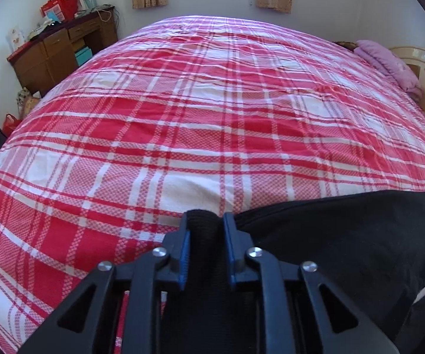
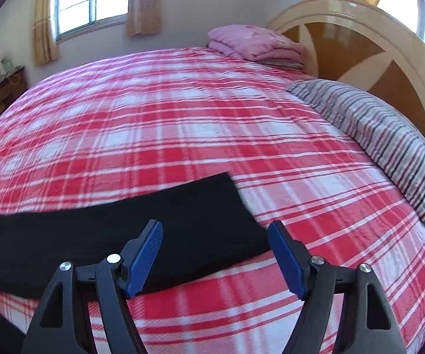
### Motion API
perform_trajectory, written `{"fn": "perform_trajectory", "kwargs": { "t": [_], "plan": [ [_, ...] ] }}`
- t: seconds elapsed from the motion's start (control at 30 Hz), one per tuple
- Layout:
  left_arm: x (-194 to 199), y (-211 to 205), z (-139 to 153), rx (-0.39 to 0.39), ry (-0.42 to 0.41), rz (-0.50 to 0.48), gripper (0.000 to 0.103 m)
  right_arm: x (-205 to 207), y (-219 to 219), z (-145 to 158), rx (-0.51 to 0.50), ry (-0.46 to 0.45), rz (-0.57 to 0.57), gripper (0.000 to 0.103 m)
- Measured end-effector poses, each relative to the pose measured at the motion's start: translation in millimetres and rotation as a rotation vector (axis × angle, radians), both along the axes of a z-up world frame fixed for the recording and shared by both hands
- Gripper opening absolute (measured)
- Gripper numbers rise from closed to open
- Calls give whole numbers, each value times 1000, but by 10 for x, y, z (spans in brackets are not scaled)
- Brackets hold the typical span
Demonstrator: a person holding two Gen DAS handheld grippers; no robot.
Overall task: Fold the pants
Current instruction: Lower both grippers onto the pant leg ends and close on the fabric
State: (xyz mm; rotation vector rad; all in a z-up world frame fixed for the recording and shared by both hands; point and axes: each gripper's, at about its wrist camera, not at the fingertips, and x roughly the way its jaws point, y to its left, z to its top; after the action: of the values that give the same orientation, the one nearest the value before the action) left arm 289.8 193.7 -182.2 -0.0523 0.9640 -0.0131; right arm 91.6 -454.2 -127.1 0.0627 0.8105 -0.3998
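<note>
Left wrist view: left gripper [image 1: 205,221] clamps a bunched end of the black pants [image 1: 345,236].
Long axis: pants stretch rightward from its pinched jaws.
Right gripper [image 2: 215,230]: jaws wide, empty, above the pants' end edge.

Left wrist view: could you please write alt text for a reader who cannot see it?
The left gripper is shut on a bunched end of black pants, which trail off to the right across a bed with a red and white plaid cover. A wooden desk stands by the far wall.
</note>
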Motion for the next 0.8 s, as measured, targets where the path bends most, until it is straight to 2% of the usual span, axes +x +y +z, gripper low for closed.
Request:
{"fn": "perform_trajectory", "kwargs": {
  "t": [0.07, 0.23, 0.57, 0.6, 0.67, 0.73, 0.8],
  "plan": [
    [7, -2, -2, -4, 3, 2, 19, 64, -231, 26, 23, -5, -36, 67],
    [14, 10, -21, -18, 3, 5, 19, 353, -571, -50, 89, 11, -51, 66],
    [34, -22, -7, 10, 25, -23, 16, 905, -759, -392, 183, 96, 0, 65],
    [35, -30, -1, 18, 29, -26, 16, 946, -756, -450, 194, 120, 10, 63],
    [45, -48, 3, 29, 32, -25, 16, 998, -757, -543, 197, 160, 17, 48],
    [51, -65, -2, 40, 34, -26, 16, 1004, -757, -576, 212, 158, 30, 40],
    [57, -72, -10, 45, 35, -27, 16, 1001, -752, -566, 236, 151, 45, 28]
  ]
}}
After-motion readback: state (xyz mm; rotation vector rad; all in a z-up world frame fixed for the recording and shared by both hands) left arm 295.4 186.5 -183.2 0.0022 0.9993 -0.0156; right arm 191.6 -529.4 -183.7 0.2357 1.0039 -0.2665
